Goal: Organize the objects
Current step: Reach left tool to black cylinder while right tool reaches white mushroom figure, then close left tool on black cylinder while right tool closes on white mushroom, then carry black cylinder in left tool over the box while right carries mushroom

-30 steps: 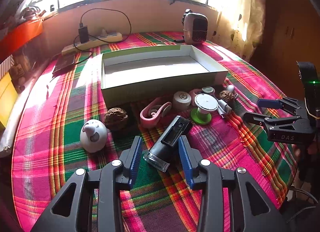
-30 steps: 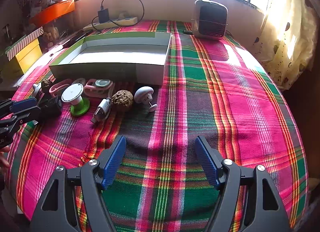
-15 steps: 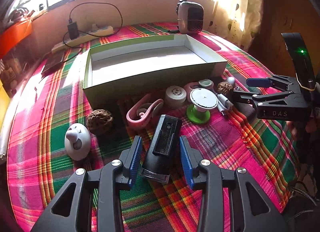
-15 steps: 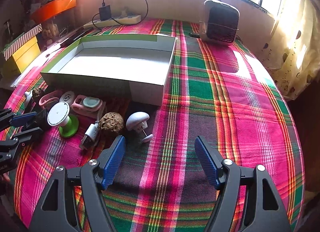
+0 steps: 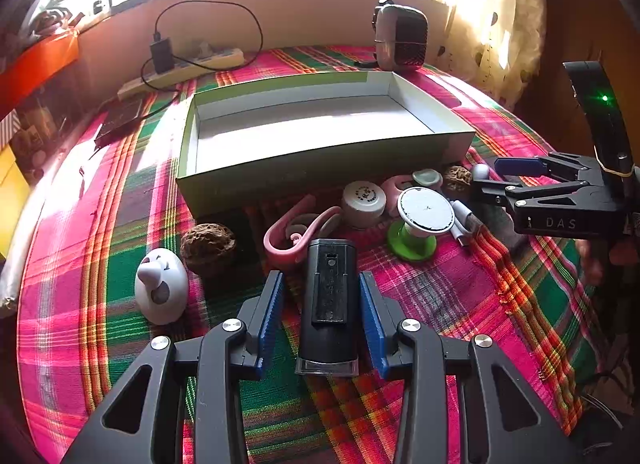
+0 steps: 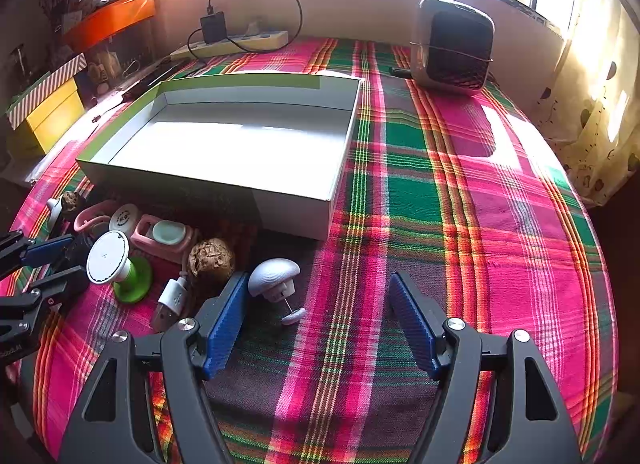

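We see a tabletop (image 6: 460, 200) under a bright pink and green plaid cloth, with an open, empty white box (image 5: 312, 132) near the window. A cluster of small things lies just in front of the box's near wall, likely gathered there so they can go into it: a black rectangular device (image 5: 330, 300), a pink earhook piece (image 5: 292, 236), a walnut (image 5: 206, 242), a white egg-shaped figure (image 5: 160, 286), a small white cup (image 5: 362, 200), a white disc on a green stand (image 5: 420, 220) and a white mushroom-shaped piece (image 6: 274, 274).

Our left hand-held gripper (image 5: 322, 316) points down at the cloth with its blue pads apart, straddling the black device. The device lies lengthwise between the pads, with a sliver of cloth showing on each side, so we judge it framed but not yet clamped. It seems lined up this way so the pads can close on its long flat sides.

Our right hand-held gripper (image 6: 318, 320) hovers with its jaws wide apart and nothing between them but cloth. The mushroom-shaped piece sits just beside its left pad, and a white USB plug (image 6: 170, 300) lies near.
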